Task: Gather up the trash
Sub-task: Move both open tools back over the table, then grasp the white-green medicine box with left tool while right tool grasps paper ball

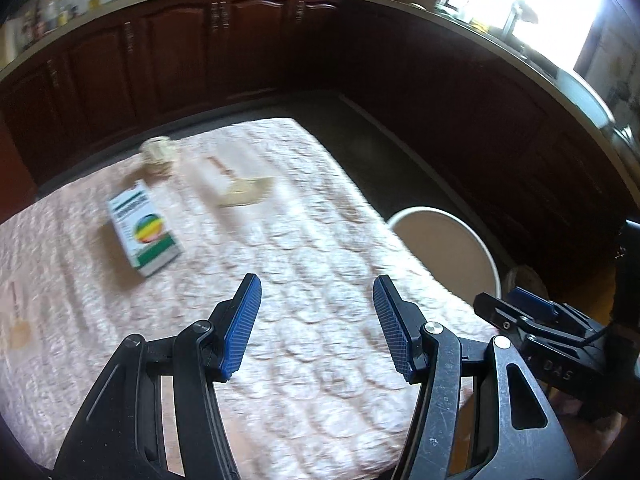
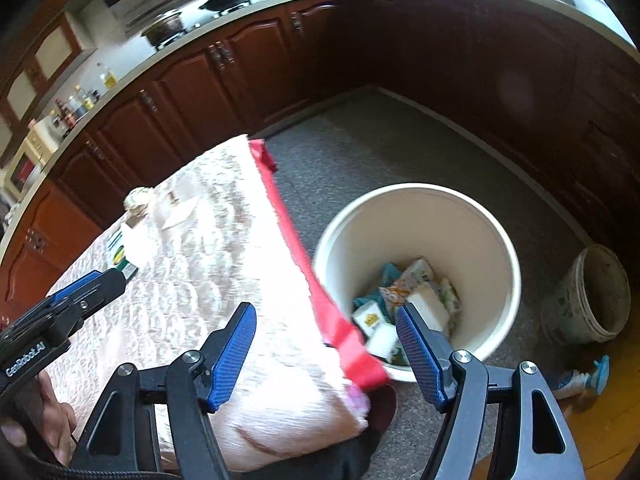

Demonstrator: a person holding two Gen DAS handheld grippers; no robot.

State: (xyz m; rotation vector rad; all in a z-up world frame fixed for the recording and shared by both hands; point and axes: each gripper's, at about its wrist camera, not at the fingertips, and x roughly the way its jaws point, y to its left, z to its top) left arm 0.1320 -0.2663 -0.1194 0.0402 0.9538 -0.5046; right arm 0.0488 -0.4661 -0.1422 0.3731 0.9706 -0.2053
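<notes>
A white and green carton [image 1: 143, 229] lies on the pink tablecloth [image 1: 280, 320], with a crumpled paper ball [image 1: 158, 155] and a flat beige wrapper [image 1: 240, 188] beyond it. My left gripper [image 1: 317, 312] is open and empty above the cloth, near its right edge. My right gripper [image 2: 326, 344] is open and empty over the table's right edge, beside the white bin [image 2: 416, 208]. The bin stands on the floor and holds several packets [image 2: 404, 300]. The carton [image 2: 120, 252] and the paper ball [image 2: 138, 199] also show in the right wrist view.
Dark wooden cabinets [image 1: 240, 52] run round the room under a worktop. A red trim [image 2: 304, 264] edges the table. A dirty bucket [image 2: 592, 296] stands on the floor right of the bin. The left gripper [image 2: 86, 292] shows at the right wrist view's left edge.
</notes>
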